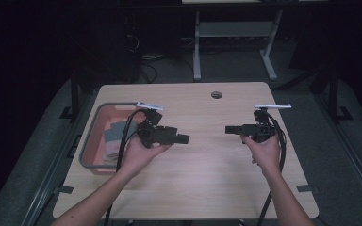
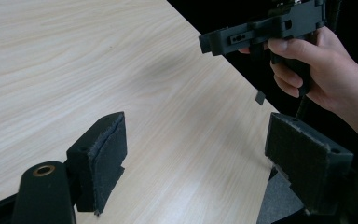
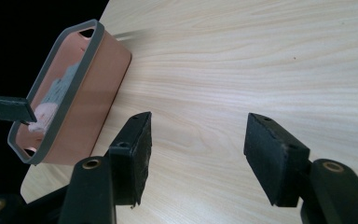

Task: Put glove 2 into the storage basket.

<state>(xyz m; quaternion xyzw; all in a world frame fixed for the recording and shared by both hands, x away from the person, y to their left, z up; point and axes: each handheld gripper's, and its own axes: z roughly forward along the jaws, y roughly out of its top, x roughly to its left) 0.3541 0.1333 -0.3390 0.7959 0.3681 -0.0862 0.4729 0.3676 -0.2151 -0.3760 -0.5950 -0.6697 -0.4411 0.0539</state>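
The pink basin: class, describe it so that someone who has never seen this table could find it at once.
Start at the wooden table and go to its left edge. There, just behind the left gripper, sits the pink basin, a rectangular tub with a grey rim and folded cloths inside. It is the one container on the tabletop.

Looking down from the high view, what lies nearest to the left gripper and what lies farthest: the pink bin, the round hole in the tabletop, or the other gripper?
Measured from the left gripper:
1. Pink bin, just beside it at the table's left edge, folded cloths inside.
2. Right gripper, across the bare middle of the table, pointing back at it.
3. Round hole, toward the far edge; not much farther than the right gripper.
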